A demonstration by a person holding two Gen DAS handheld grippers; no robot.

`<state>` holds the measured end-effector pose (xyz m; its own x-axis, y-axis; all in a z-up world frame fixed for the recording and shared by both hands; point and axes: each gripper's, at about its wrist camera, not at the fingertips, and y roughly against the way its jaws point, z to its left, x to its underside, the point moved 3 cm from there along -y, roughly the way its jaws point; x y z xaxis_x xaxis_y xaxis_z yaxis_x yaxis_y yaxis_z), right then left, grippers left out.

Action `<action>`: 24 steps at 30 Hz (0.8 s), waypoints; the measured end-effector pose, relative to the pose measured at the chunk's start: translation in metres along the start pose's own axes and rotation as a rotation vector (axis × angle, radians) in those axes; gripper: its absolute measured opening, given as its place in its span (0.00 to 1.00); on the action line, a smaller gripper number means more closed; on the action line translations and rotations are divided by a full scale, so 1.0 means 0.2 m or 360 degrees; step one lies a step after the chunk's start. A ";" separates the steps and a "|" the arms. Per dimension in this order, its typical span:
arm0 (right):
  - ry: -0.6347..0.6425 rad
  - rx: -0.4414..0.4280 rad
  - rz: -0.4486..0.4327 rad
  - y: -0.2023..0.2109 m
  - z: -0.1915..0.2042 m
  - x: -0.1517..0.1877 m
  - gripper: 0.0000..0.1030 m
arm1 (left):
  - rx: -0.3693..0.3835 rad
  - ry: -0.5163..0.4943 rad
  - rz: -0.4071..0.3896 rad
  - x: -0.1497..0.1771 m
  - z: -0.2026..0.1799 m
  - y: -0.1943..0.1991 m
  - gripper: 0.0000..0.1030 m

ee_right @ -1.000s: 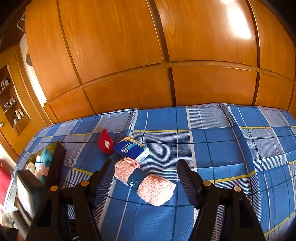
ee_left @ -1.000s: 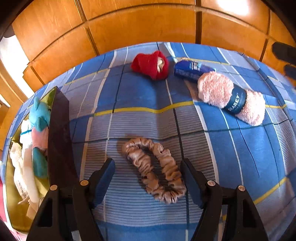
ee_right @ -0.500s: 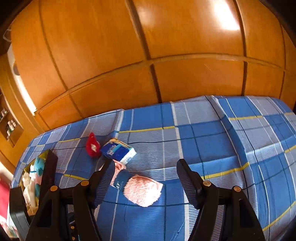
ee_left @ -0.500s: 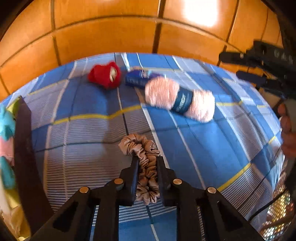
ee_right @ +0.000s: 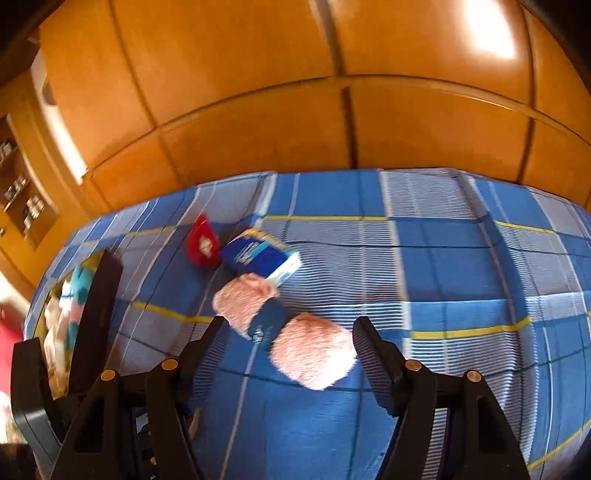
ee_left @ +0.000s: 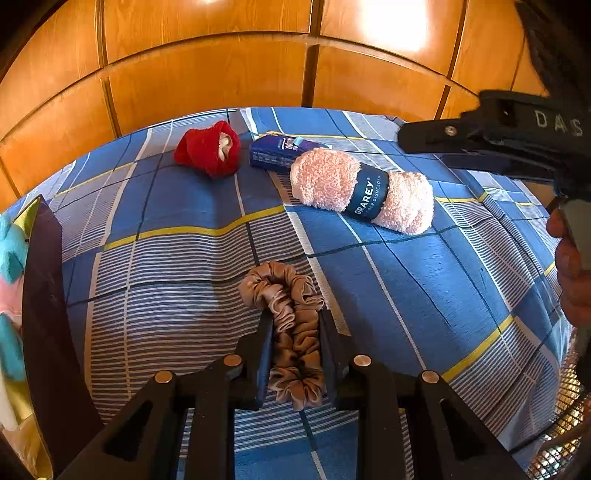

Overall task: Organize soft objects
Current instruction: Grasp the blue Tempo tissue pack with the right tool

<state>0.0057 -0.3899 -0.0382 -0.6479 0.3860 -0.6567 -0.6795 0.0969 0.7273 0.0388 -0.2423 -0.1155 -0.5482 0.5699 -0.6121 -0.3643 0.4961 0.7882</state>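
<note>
Closed since earlier, left gripper jaws pinch the tan scrunchie between them.

Scene brightly, warmly lit. Glare patch seen on glossy wood panels, upper right. Straight lines bowed by fisheye, corners blacked out. Left wrist view sharp; right wrist view smeared by motion blur.
</note>
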 end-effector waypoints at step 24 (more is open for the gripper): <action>0.0765 0.0125 0.0559 -0.75 0.26 -0.31 0.61 | 0.0100 0.0073 -0.0051 0.01 0.03 0.00 0.25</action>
<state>0.1661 -0.3808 -0.0956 -0.9247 -0.0488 -0.3776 -0.3807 0.1134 0.9177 0.0429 -0.2372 -0.1173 -0.5712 0.5233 -0.6324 -0.3349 0.5548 0.7616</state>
